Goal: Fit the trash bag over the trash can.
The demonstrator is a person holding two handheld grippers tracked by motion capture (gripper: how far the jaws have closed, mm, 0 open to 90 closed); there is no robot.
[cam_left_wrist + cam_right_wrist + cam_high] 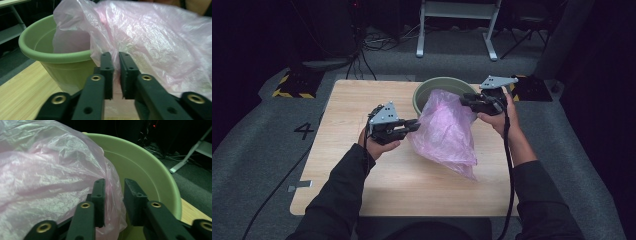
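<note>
Evidently the work in hand is lining the green tub with the pink plastic bag, and both hands are placed to spread the bag's mouth over the rim. The left hand-held gripper has its jaws nearly together, pinching a fold of the film at the bag's near edge (in the left gripper view the plastic runs down into the narrow slot between the pads), which keeps that side taut. The right hand-held gripper sits at the tub's far side with its jaws apart; film lies between them, but the pads do not press it. Most of the bag drapes out of the tub and down onto the bench, its tail resting on the wood.
</note>
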